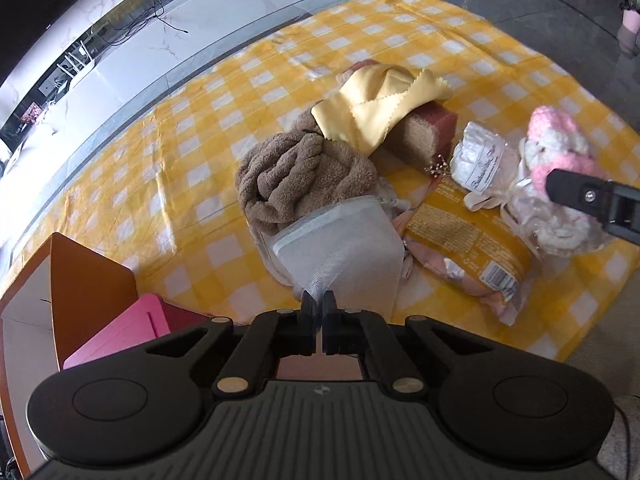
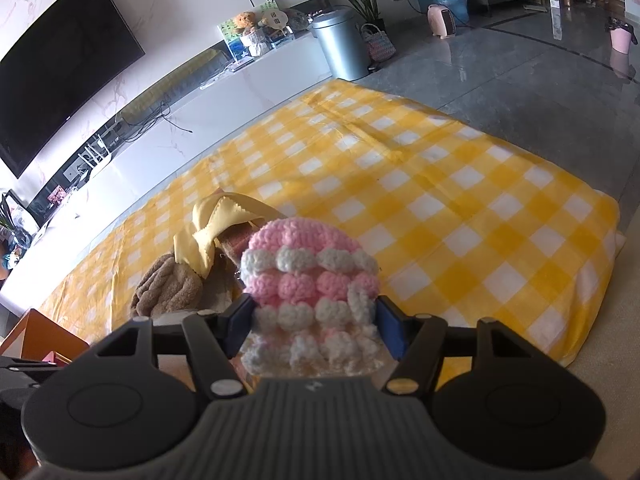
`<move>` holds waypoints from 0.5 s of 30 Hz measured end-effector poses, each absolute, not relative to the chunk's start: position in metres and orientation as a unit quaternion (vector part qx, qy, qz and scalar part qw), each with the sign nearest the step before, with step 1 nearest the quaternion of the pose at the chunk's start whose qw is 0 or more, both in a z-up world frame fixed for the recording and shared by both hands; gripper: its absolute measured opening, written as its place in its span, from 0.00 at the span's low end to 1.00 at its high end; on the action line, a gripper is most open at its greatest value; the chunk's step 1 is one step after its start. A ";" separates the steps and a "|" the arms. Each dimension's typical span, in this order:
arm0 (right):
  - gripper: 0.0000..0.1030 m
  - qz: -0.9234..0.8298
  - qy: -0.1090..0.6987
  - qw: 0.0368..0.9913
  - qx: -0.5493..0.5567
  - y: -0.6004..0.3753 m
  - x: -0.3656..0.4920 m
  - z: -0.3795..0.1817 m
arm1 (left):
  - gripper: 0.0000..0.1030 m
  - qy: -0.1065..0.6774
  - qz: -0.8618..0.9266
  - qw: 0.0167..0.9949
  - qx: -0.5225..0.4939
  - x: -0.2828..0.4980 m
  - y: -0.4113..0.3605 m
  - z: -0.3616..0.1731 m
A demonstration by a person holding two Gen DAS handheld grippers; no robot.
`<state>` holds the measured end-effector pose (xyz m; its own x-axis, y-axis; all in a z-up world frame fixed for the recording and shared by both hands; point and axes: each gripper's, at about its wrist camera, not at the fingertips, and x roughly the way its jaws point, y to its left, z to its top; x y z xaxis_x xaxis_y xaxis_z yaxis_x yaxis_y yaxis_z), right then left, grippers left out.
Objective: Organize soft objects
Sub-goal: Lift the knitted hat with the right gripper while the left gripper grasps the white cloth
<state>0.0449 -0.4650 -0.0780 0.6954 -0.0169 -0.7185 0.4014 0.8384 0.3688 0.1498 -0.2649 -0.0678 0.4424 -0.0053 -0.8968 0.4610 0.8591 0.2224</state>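
Meanwhile, the left gripper (image 1: 319, 304) is pinching a mesh pouch (image 1: 340, 240) and the right gripper (image 2: 312, 320) is clamping a crochet toy (image 2: 310, 276), leaving the towel (image 1: 296, 176), cloth (image 1: 380, 104) and packets unsorted on the blanket (image 1: 200, 140).

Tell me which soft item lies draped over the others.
The yellow cloth: it lies draped across the brown towel and sponge block, zigzag-edged, thin, unlike the bulkier pieces.

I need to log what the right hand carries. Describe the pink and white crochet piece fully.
The crochet piece is chunky knitted yarn in alternating pink and white bobble rows, rounded at the top. The right gripper is shut on its lower part, blue-padded fingers pressing both sides. It stands upright above the checked cloth.
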 end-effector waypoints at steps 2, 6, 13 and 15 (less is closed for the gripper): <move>0.63 -0.118 0.372 0.884 0.258 -0.465 0.045 -0.078 | 0.02 0.500 -0.155 0.824 0.216 0.145 -0.261 -0.055; 0.63 -0.118 0.372 0.884 0.259 -0.465 0.044 -0.078 | 0.02 0.483 -0.172 0.839 0.184 0.136 -0.250 -0.026; 0.63 -0.118 0.373 0.884 0.255 -0.463 0.045 -0.077 | 0.02 0.479 -0.196 0.838 0.172 0.122 -0.232 -0.005; 0.63 -0.120 0.374 0.885 0.251 -0.462 0.045 -0.077 | 0.02 0.476 -0.203 0.839 0.171 0.116 -0.228 -0.001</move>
